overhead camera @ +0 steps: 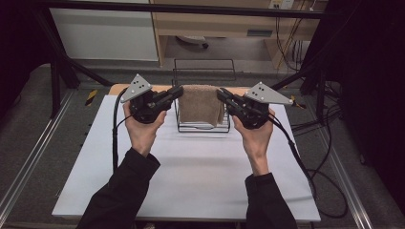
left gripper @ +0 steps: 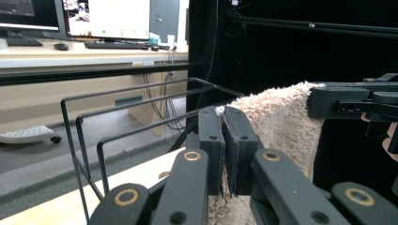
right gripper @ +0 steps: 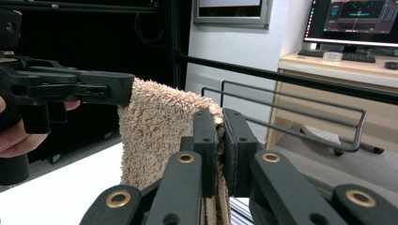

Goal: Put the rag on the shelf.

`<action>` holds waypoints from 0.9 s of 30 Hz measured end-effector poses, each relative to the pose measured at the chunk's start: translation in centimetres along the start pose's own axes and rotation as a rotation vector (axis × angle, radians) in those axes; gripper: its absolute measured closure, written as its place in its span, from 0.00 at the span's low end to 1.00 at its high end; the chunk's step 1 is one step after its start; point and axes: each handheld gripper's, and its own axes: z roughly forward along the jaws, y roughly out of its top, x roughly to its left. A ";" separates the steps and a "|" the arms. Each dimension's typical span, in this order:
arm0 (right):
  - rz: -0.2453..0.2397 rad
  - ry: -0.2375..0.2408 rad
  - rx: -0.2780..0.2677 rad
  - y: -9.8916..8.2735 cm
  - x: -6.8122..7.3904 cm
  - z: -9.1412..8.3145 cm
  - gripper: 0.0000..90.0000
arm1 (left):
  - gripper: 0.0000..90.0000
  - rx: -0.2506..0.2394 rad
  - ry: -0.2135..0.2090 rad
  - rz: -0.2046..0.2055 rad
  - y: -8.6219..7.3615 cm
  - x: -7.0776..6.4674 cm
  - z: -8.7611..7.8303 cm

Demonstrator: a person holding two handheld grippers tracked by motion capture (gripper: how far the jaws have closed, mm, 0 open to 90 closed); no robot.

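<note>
Towel (overhead camera: 203, 104) hangs stretched over rack (overhead camera: 204, 127), long edge running between grippers; left gripper (overhead camera: 177, 91) and right gripper (overhead camera: 222, 94) each clamp an upper corner, equally near.

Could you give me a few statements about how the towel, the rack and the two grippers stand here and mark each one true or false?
1. The left gripper is shut on the brown towel. True.
2. The right gripper hangs open, clear of the towel. False: its jaws are shut on the towel's other top edge.
3. The towel lies flat on the white table. False: it hangs between the two grippers, over the black wire rack.
4. The wire rack stands at the far side of the table. True.
5. Each gripper is held in a person's hand, with dark sleeves. True.
</note>
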 end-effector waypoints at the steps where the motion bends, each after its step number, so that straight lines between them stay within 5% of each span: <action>1: 0.001 -0.002 -0.003 0.2 0.0 0.0 0.94 | 0.96 0.000 0.000 0.002 0.1 0.1 0.0; 27: -0.009 -0.057 -0.057 3.7 -1.4 1.0 0.94 | 0.96 -0.056 0.016 -0.003 3.9 0.7 1.9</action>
